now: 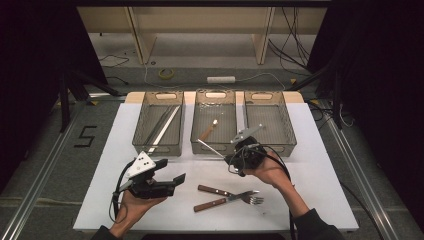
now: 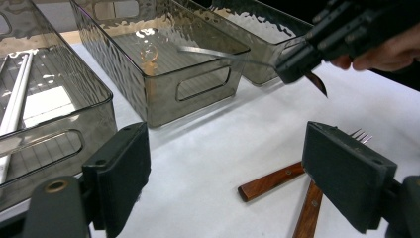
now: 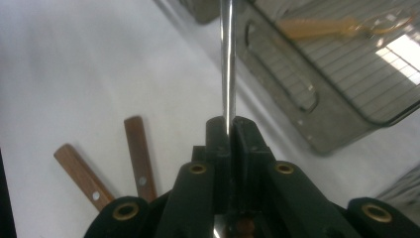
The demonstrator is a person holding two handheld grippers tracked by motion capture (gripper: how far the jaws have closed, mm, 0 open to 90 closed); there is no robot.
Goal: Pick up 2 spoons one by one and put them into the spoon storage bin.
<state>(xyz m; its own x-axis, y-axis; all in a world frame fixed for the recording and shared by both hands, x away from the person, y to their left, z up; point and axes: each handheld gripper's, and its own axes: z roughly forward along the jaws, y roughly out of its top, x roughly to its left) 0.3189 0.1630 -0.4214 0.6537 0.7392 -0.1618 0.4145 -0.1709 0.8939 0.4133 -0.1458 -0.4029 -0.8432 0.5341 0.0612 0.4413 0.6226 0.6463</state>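
My right gripper (image 1: 229, 160) is shut on a table knife (image 1: 207, 147), pinching its metal blade (image 3: 228, 59) edge-on between the jaws. The knife is held off the table in front of the middle bin (image 1: 214, 145), and its blade (image 2: 213, 52) reaches over that bin's near rim. Two wooden-handled forks (image 1: 227, 196) lie crossed on the white table, handles to the left and tines (image 1: 256, 200) to the right. My left gripper (image 1: 170, 171) hovers left of the forks, open and empty, with its jaws (image 2: 233, 163) framing the fork handles (image 2: 272, 181).
Three smoky clear bins stand in a row at the back. The left bin (image 1: 159, 145) holds long pale sticks (image 1: 162, 127), the middle one a wooden-handled utensil (image 1: 207, 131), and the right bin (image 1: 270, 145) looks bare inside. White table (image 1: 320, 165) spreads around them.
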